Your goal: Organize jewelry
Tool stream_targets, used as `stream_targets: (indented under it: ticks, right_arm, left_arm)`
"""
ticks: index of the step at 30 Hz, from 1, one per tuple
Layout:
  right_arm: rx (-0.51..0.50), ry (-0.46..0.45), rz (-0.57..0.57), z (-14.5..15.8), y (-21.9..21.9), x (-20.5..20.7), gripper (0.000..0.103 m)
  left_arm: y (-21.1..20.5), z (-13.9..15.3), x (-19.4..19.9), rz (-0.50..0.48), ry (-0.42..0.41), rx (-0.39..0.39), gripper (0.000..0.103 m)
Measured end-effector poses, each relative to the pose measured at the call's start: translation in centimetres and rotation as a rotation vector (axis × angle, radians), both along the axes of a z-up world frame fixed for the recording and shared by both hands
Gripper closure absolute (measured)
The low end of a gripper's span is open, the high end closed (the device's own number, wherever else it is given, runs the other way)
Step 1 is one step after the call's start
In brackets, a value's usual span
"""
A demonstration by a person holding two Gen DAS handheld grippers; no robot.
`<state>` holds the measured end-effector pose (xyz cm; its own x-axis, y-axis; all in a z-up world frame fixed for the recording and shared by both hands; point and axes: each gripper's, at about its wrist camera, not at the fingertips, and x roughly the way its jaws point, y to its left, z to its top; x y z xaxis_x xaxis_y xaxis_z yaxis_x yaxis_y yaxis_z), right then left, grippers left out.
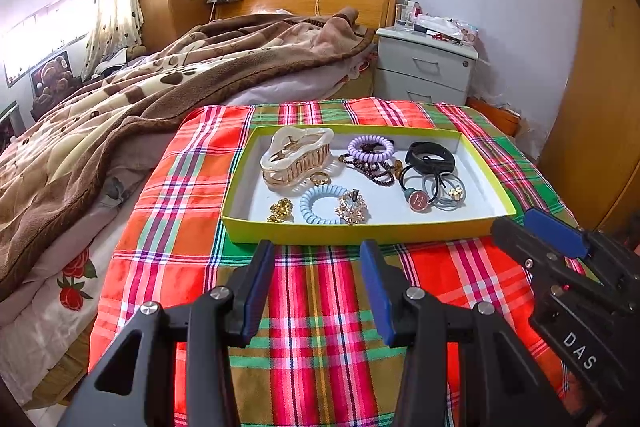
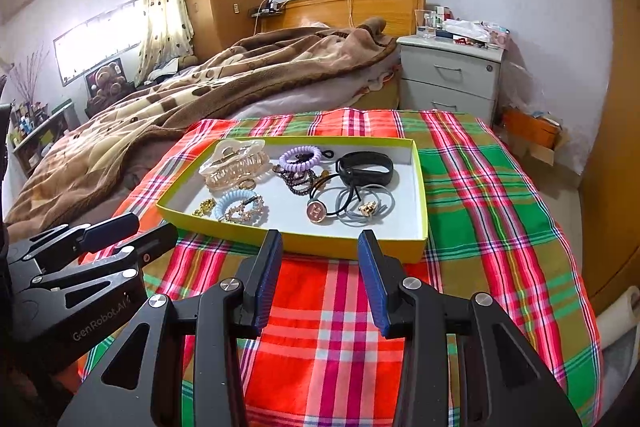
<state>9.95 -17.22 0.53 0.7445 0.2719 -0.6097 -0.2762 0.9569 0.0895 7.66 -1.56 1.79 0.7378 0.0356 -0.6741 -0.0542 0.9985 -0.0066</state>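
Observation:
A shallow yellow-green box (image 1: 360, 231) (image 2: 418, 187) lies on the plaid cloth and holds the jewelry. Inside are a cream claw clip (image 1: 298, 159) (image 2: 236, 163), a purple coil tie (image 1: 370, 148) (image 2: 300, 157), a blue coil tie (image 1: 320, 205) (image 2: 226, 201), a dark bead bracelet (image 1: 372, 171), a black band (image 1: 431, 157) (image 2: 368, 167), grey hair ties with an H charm (image 1: 420, 201) (image 2: 318, 211), a rhinestone clip (image 1: 353, 207) and a gold piece (image 1: 280, 210). My left gripper (image 1: 318, 251) is open and empty just before the box's near wall. My right gripper (image 2: 320, 241) is open and empty there too.
The plaid cloth (image 1: 320, 307) (image 2: 500, 207) covers the foot of a bed. A brown blanket (image 1: 160, 87) lies heaped to the left. A grey nightstand (image 1: 426, 67) with clutter stands behind. A wooden wardrobe (image 2: 616, 147) is at the right.

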Motion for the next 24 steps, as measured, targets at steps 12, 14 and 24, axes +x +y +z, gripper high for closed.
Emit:
stream_targets:
  ticks: [12, 14, 24]
  right_arm:
    - [0.002, -0.004, 0.002, 0.02, 0.19, -0.09, 0.063]
    - [0.003, -0.004, 0.004, 0.01, 0.21, -0.08, 0.063]
    - [0.002, -0.008, 0.003, -0.02, 0.28, -0.14, 0.063]
  left_arm:
    - [-0.05, 0.00, -0.28, -0.001, 0.002, -0.001, 0.057]
    - [-0.05, -0.01, -0.23, 0.002, 0.002, 0.000, 0.057]
    - [0.01, -0.08, -0.32, 0.002, 0.003, -0.003, 0.057]
